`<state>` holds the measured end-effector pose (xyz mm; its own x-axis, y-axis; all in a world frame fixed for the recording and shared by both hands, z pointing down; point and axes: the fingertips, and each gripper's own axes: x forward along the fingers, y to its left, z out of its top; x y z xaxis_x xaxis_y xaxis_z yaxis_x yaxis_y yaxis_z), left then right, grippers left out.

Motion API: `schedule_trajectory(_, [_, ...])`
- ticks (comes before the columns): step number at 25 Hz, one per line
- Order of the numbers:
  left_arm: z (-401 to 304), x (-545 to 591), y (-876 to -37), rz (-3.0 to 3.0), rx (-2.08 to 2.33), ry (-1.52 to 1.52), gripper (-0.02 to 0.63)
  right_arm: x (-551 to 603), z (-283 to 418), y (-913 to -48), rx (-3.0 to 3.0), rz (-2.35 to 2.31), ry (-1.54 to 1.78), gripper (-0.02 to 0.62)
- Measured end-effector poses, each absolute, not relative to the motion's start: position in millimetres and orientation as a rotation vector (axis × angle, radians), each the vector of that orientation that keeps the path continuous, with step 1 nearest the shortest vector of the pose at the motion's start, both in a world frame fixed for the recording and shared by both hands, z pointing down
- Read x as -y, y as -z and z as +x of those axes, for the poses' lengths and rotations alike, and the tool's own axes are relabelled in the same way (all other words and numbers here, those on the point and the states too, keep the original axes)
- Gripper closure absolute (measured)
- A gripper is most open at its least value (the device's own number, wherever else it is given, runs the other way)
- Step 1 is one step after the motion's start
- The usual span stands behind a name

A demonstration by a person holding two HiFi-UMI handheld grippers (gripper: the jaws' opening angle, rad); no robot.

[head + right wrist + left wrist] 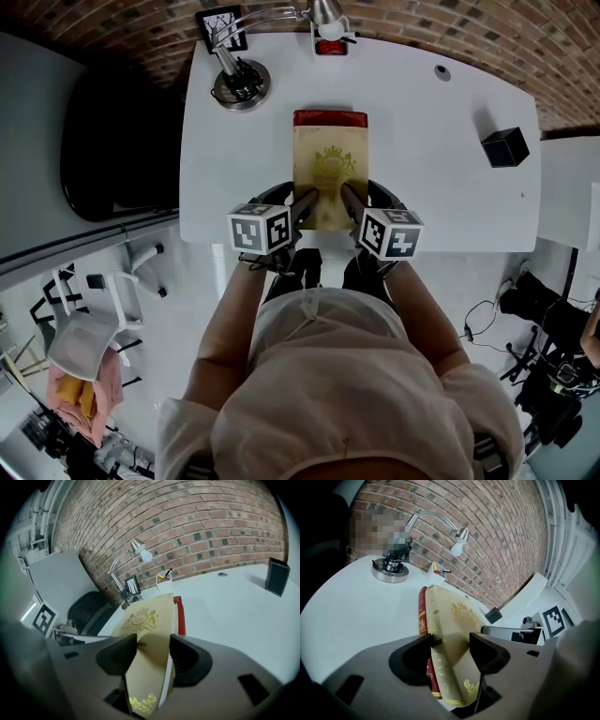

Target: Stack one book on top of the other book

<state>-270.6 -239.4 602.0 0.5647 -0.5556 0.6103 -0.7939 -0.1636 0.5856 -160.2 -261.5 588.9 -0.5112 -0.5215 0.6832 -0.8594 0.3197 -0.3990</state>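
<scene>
A cream book with gold print [328, 169] lies on a red book [330, 118] on the white table [441, 197]; only the red book's far end and side show. My left gripper [306, 206] holds the cream book's near left corner and my right gripper [352, 201] its near right corner. In the left gripper view the cream book [454, 616] runs between the jaws of the left gripper [449, 646], with the red book [423, 616] beneath. In the right gripper view the right gripper [153, 651] clamps the cream book [147, 618]; the red book [180, 616] shows along its right edge.
A desk lamp [239, 80] stands at the table's far left, a small red holder [328, 45] at the far middle, a black box [504, 146] at the right. A black chair [112, 141] sits left of the table. The table's near edge is just under the grippers.
</scene>
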Motion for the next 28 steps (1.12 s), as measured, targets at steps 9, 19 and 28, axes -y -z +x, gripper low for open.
schedule_trajectory(9, [-269.3,241.1,-604.5,1.868,1.105,-0.308,0.337,262.1,-158.8,-593.3,2.161,1.217,-1.04,0.364])
schedule_trajectory(19, [-275.4,250.3,-569.1,2.003,1.247,-0.332,0.337,270.4,-153.8,-566.1,2.206,1.335,-0.915,0.364])
schedule_trajectory(28, [-280.0,260.7,-501.4,2.124,1.387,-0.227,0.516,270.3,-164.4,-510.2,2.313,1.349,-0.717,0.477])
